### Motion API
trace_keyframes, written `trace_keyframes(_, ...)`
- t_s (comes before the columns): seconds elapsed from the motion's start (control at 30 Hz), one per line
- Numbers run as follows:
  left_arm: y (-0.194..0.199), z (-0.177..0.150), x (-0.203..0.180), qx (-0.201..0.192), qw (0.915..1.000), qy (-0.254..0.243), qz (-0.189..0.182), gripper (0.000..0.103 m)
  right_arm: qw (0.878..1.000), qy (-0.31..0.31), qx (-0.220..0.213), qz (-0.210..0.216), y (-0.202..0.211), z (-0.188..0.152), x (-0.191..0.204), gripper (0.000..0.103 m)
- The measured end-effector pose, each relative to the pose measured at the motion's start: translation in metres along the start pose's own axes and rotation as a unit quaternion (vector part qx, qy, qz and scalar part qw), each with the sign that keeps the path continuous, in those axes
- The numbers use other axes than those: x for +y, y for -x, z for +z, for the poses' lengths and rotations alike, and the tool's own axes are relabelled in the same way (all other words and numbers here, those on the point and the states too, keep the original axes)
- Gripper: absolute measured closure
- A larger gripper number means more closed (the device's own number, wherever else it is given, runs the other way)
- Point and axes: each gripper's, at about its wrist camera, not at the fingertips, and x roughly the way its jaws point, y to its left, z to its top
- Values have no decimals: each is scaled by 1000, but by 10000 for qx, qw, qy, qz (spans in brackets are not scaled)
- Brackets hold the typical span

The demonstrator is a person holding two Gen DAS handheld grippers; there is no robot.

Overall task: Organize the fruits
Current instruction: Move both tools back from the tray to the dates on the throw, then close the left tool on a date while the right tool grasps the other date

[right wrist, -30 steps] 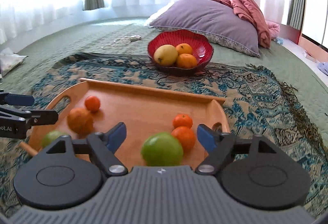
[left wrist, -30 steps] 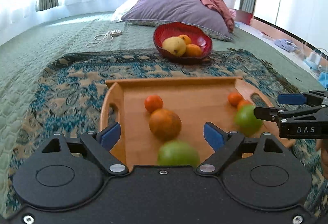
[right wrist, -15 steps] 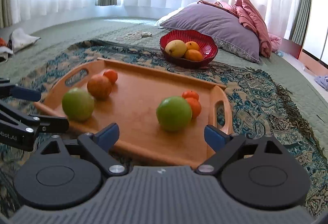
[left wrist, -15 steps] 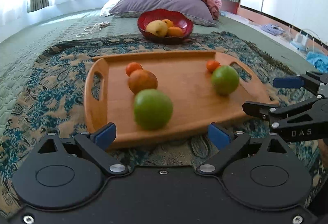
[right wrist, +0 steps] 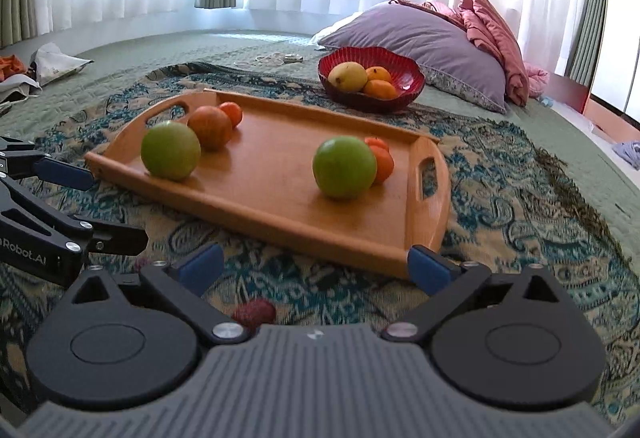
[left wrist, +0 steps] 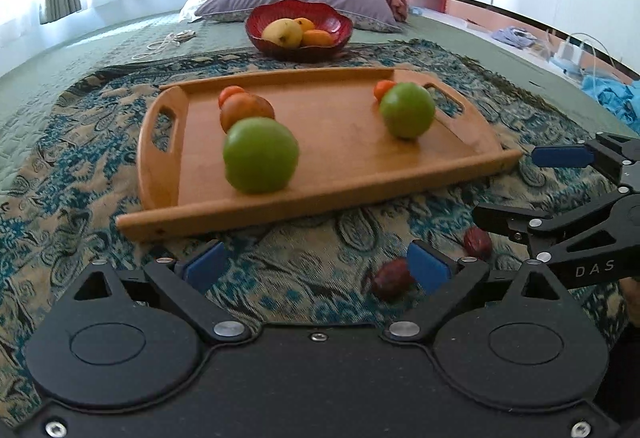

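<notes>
Seen only from the left wrist: two small dark-red wrinkled fruits on the cloth, one just inside the right pad of the left gripper, the other farther right, near the right gripper, which enters sideways from the picture's right edge; also a heap of blue cloth and white cables by the far wall. Seen only from the right wrist: one reddish rough-skinned fruit half hidden behind the gripper body, crumpled paper and orange cloth at far left, and the left gripper's black fingers with blue pads reaching in from the picture's left edge. Both claws spread wide with nothing between the pads, jaws having just been opening, the right one a little further in the last instant. Ahead in both views, a smooth wooden tray with rounded ends and cut-out handles, resting on a woven paisley throw in teal and tan over a quilted green bedspread. On the tray, two groups well apart: at its left end a glossy round green apple, touching or just before a dull orange fruit with a small tangerine behind; at its right end a second green apple hiding most of small orange fruit, seen as two from the right wrist. Beyond the tray, a scalloped, ribbed red bowl holding a yellow mango and two oranges. Behind that, a plump lilac pillow with crumpled pink fabric on top, and sheer white curtains.
</notes>
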Motion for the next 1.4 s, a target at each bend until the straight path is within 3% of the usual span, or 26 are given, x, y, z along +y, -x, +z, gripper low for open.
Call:
trace_keyframes(0.33,5,-21,-13,-142,9997,-198,-50,5,9998,123,-13,146,6,-26,8,0)
trace_keyframes(0.47,2,-23,-16,-108,9997,-194,-94,6,9998,108,-37,181,6,-30,12,6)
trace_keyframes(0.67,-4,-23,-18,-40,9998,4,-199,22,9998,23,-23,195,3,-34,14,15)
trace_keyframes(0.93,-9,-22,-26,-24,9993,-15,-374,52,9996,-73,-74,248,4,-38,17,30)
trace_keyframes(1.4,-13,-22,-32,-57,9992,76,-400,70,9992,-202,-174,307,5,-40,24,55)
